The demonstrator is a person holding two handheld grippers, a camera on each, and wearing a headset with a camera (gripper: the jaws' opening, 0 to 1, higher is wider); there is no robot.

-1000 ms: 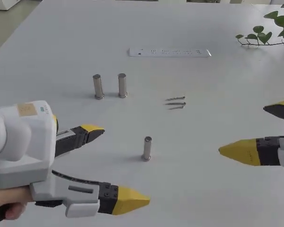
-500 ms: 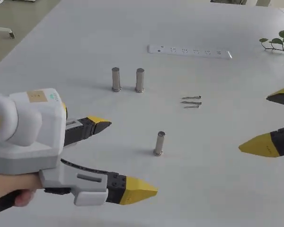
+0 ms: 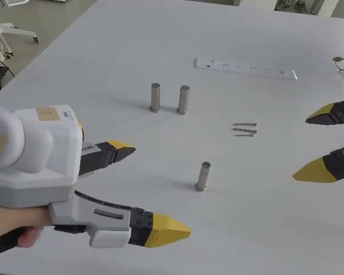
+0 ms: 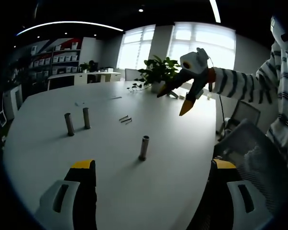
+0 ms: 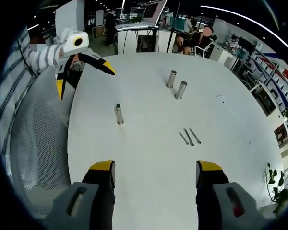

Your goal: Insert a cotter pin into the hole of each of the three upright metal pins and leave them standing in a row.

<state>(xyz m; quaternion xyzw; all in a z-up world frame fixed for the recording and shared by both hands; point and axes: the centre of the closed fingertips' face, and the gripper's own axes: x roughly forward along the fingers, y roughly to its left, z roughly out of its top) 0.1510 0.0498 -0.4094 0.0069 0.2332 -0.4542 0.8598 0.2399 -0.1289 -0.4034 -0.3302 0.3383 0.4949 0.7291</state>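
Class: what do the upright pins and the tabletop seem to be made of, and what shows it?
Upright pins: probably steel, plain grey with a dull metallic sheen. Tabletop: perhaps white laminate; smooth, matt, with only soft shadows on it.

The white surface (image 3: 103, 63) carries two pins (image 3: 155, 97) standing upright just beside each other. A third pin (image 3: 203, 176) stands upright well apart, nearer the person. Three cotter pins (image 3: 243, 129) lie close together to the right, and a power strip (image 3: 245, 69) lies beyond them.
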